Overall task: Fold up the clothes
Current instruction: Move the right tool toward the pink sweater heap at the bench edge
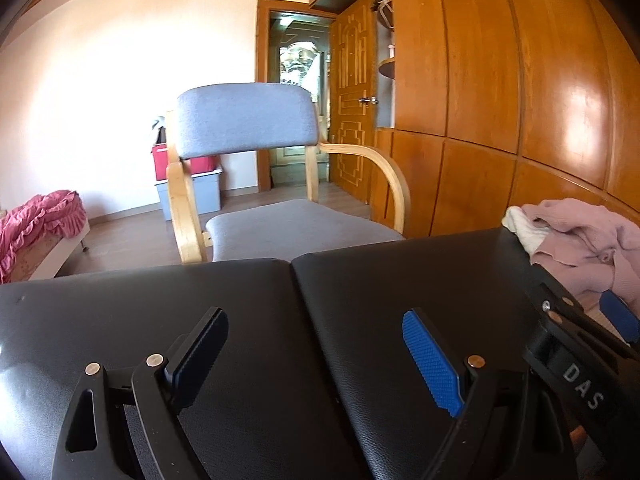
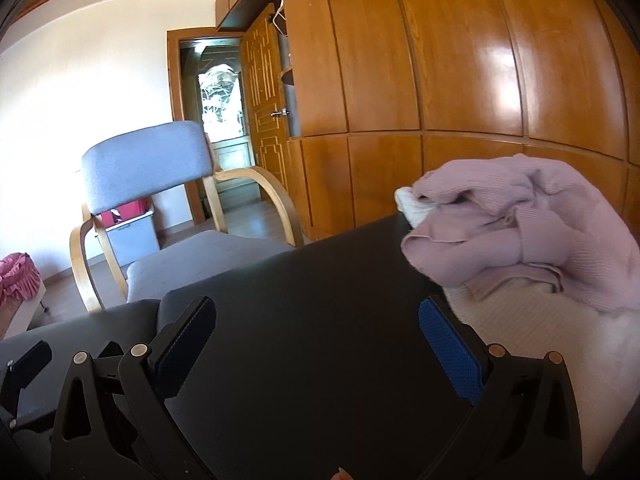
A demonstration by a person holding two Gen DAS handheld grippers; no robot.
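1. The left gripper [image 1: 316,356] has its jaws spread wide with nothing between them; it sits low over the black table [image 1: 248,320], and I cannot tell if it touches it.
2. The right gripper [image 2: 320,344] is likewise spread wide and empty, just left of the clothes.
3. A crumpled pink sweater [image 2: 540,224] lies heaped on the table's far right corner, on top of a white garment [image 2: 532,320] that reaches the blue pad [image 2: 452,352] of the right gripper.
4. The table is two padded black panels meeting at a seam.
5. Behind it stands a chair [image 1: 248,120] with grey cushions and bent wood arms.
6. Wooden wardrobes [image 2: 440,60] fill the right wall; a door [image 1: 352,92] stands open beside them.
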